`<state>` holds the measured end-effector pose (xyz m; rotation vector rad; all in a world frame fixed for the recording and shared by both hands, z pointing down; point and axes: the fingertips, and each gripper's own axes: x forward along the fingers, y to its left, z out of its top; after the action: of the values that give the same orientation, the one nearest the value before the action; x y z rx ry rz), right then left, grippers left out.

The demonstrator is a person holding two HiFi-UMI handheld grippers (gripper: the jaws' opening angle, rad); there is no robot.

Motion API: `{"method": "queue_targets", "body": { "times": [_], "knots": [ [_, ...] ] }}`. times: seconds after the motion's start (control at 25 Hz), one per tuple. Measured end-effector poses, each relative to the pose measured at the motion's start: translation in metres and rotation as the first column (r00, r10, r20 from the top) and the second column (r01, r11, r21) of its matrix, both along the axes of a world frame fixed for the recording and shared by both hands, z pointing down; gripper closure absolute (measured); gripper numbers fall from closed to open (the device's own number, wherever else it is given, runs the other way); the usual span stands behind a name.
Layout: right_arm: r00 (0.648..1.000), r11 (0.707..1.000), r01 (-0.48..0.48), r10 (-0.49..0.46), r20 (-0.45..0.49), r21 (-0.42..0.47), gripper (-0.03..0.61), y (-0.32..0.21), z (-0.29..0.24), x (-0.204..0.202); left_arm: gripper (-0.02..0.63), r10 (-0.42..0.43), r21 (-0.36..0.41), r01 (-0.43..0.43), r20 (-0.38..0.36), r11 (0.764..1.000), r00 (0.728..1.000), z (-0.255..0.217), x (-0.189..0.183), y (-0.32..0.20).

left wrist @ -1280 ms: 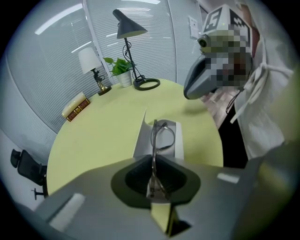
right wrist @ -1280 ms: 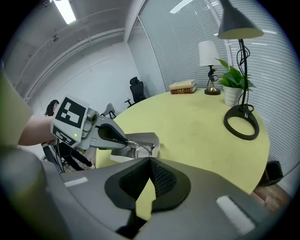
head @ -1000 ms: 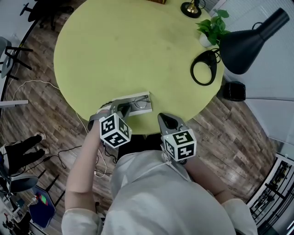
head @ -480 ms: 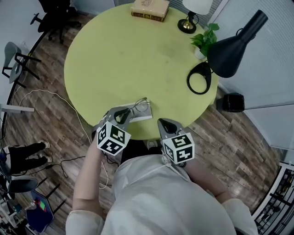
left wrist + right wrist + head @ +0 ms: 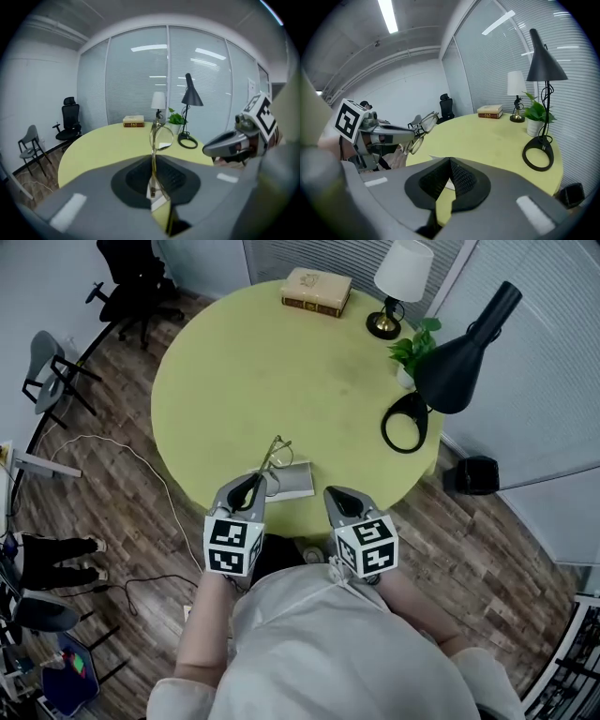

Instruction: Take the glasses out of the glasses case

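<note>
Round yellow-green table (image 5: 281,362), with the open glasses case (image 5: 292,482) lying flat at its near edge for easy reach. My right gripper (image 5: 339,497) hangs beside the case, jaws together and empty, likely just keeping clear. My left gripper (image 5: 250,486) pinches the glasses (image 5: 275,454) by the thin frame, lenses up, above the case.

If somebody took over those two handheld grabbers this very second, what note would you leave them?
Left gripper: jaws shut on the glasses, held in the air above the yellow table.
Right gripper: jaws together, empty.
Glasses case: on the table, near the person's edge.
Done: glasses are out of the case.
Left: probably only setting them down.
</note>
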<state>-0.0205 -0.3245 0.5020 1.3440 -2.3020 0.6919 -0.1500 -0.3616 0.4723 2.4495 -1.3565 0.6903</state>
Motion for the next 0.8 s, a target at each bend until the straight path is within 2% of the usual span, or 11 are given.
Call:
{"method": "queue_targets", "body": {
  "times": [0.16,0.4,0.6,0.8],
  "knots": [
    [1.0,0.999,0.021,-0.022,0.012,0.039,0.578,0.005,-0.013,-0.005,0.586,-0.126,0.038,0.13,-0.105,0.991,0.987,-0.019,-0.007,0.013],
    [0.999,0.989,0.032,-0.037,0.03,0.144,0.578,0.012,-0.04,-0.009,0.586,-0.282,0.076,0.303,-0.207,0.95,0.937,-0.04,-0.025,0.032],
    [0.999,0.978,0.032,-0.039,0.033,0.205,0.58,0.019,-0.054,-0.01,0.586,-0.312,0.096,0.339,-0.223,0.936,0.924,-0.046,-0.027,0.043],
    [0.998,0.972,0.054,-0.06,0.021,0.228,0.58,0.029,-0.058,-0.009,0.586,-0.314,0.102,0.345,-0.235,0.933,0.92,-0.048,-0.024,0.049]
  ]
}}
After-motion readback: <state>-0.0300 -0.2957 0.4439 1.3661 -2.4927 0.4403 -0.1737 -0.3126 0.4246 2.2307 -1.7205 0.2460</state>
